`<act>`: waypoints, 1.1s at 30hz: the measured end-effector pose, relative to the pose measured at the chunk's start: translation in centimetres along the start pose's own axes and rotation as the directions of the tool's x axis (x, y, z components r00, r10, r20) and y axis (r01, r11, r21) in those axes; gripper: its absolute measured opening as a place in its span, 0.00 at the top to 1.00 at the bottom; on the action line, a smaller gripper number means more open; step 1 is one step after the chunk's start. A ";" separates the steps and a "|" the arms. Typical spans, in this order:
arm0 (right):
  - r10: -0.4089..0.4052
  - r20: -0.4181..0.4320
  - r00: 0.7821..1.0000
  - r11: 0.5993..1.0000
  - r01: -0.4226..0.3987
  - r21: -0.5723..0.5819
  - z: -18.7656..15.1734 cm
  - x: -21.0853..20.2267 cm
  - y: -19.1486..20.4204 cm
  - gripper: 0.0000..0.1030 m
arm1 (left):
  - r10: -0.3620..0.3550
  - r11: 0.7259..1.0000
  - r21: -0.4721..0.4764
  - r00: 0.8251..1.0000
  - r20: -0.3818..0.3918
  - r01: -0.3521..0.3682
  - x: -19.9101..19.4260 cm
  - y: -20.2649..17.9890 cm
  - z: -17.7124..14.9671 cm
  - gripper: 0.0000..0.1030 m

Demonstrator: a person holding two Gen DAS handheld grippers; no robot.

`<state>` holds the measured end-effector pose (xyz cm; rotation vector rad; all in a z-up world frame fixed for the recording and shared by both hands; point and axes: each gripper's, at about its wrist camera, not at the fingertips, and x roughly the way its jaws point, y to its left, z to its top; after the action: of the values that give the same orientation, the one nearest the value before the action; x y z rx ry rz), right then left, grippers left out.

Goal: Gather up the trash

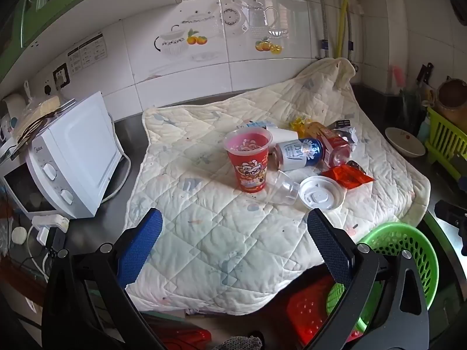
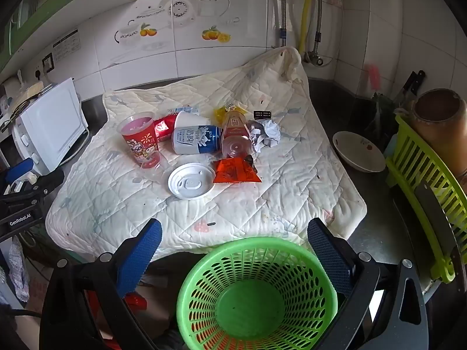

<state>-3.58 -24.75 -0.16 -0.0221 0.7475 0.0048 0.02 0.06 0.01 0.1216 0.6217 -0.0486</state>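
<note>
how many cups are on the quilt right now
3, maybe more hidden in the pile. Red cup stands upright at left; clear cup lies tipped at its base beside the white lid; white cup lies behind the can.

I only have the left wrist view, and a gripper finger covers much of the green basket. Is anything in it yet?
Observer: No. The right wrist view looks straight into the green basket, and its bottom is bare.
Operator: Is the right gripper holding anything?
Observer: No. The right gripper is open, with nothing between its fingers.
Operator: Is anything hidden behind the red cup?
Observer: Yes. A shiny red item lies between the red cup and the white cup.
</note>
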 end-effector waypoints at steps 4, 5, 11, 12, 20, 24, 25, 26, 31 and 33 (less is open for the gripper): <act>-0.001 -0.005 1.000 1.000 0.001 0.000 0.0 0.1 0.0 0.06 | -0.003 1.000 0.001 1.000 -0.001 0.003 0.0 0.0 0.0 0.05; 0.000 -0.005 1.000 1.000 0.000 0.000 0.0 0.2 0.1 0.06 | -0.003 1.000 0.000 1.000 -0.002 0.003 0.0 0.0 0.0 0.05; 0.004 -0.007 1.000 1.000 -0.004 0.000 -0.4 0.2 -0.2 0.06 | -0.002 1.000 -0.004 1.000 -0.001 0.002 0.1 -0.1 0.5 0.05; 0.007 -0.006 1.000 1.000 -0.007 0.001 -0.6 0.2 -0.3 0.06 | -0.001 1.000 -0.001 1.000 -0.002 0.001 0.4 -0.4 0.5 0.05; 0.011 -0.007 1.000 1.000 -0.011 0.004 -0.1 0.1 0.1 0.06 | -0.007 1.000 -0.011 1.000 0.003 0.007 0.2 0.1 0.2 0.05; 0.017 -0.004 1.000 1.000 -0.017 0.006 -0.3 0.2 0.0 0.06 | -0.004 1.000 -0.011 1.000 0.003 0.004 0.4 0.3 0.3 0.05; 0.019 -0.004 1.000 1.000 -0.019 0.006 -0.3 0.3 0.0 0.06 | -0.004 1.000 -0.011 1.000 0.003 0.004 0.4 0.3 0.4 0.05; 0.020 -0.004 1.000 1.000 -0.020 0.004 -0.3 0.3 0.0 0.06 | -0.002 1.000 -0.012 1.000 0.002 0.002 0.4 0.4 0.4 0.05; 0.026 -0.005 1.000 1.000 -0.026 -0.002 -0.2 0.5 0.3 0.06 | 0.002 1.000 -0.015 1.000 -0.001 -0.002 0.5 0.5 0.5 0.05; 0.027 -0.005 1.000 1.000 -0.027 -0.002 -0.2 0.5 0.3 0.06 | 0.002 1.000 -0.015 1.000 -0.001 -0.002 0.6 0.6 0.5 0.05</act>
<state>-3.36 -24.42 -0.68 -0.0136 0.7523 0.0312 0.80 0.56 0.12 0.1079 0.6234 -0.0423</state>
